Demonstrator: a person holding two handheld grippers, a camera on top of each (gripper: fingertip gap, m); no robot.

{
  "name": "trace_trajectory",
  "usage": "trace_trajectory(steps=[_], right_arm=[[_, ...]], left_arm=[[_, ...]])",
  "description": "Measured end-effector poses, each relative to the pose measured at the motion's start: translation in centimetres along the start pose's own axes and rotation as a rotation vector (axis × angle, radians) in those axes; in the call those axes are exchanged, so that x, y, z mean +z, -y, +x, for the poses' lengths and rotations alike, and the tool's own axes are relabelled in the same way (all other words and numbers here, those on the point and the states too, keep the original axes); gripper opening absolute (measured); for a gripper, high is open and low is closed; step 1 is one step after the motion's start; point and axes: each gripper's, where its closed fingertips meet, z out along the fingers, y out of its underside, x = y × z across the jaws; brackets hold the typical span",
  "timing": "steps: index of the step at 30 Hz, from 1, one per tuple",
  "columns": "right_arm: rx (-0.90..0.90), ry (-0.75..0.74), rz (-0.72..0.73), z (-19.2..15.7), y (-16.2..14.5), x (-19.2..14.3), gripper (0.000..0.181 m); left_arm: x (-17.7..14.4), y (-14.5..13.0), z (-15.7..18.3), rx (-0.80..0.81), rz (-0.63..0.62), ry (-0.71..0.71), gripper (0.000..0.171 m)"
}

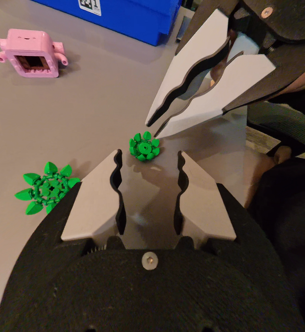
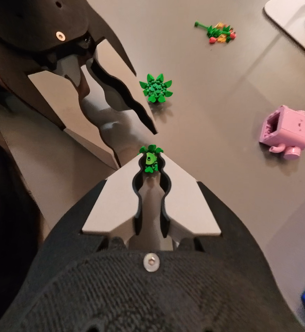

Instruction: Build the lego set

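Small green leaf rosette (image 1: 144,146) sat on the grey table (image 1: 97,100), just beyond the left gripper (image 1: 149,152), whose jaws stood wide and empty. Right gripper (image 2: 150,156): nearly closed, tips flanking the rosette; contact unclear. Judged light, rigid, leaves detachable; hold across hub.

The blue bin (image 1: 130,19) is cut off by the top edge. The larger leaf ring (image 1: 45,188) is partly hidden behind the left gripper (image 1: 149,152). The pale tray (image 2: 291,23) is cropped at the corner.

close wrist views share small leaf rosette (image 1: 144,146).
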Motion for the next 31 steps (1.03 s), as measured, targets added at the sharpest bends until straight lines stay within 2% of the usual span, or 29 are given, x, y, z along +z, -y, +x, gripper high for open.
trace_trajectory(steps=[5, 10, 15, 31], right_arm=[[-0.030, 0.115, -0.162, -0.9, -0.8, 1.2, 0.010], [-0.097, 0.121, -0.243, -0.7, -1.2, 1.7, 0.006], [-0.135, 0.111, -0.283, -0.3, -1.8, 2.0, 0.001], [-0.114, 0.122, -0.310, -0.2, -1.7, 2.0, 0.000]], left_arm=[[0.4, 0.1, 0.0, -0.047, -0.015, -0.076, 0.058], [1.6, -1.1, 0.2, -0.142, -0.130, -0.172, 0.051], [1.3, -0.5, 0.0, -0.244, -0.088, -0.247, 0.044], [1.5, -0.9, -0.2, -0.203, -0.115, -0.193, 0.036]])
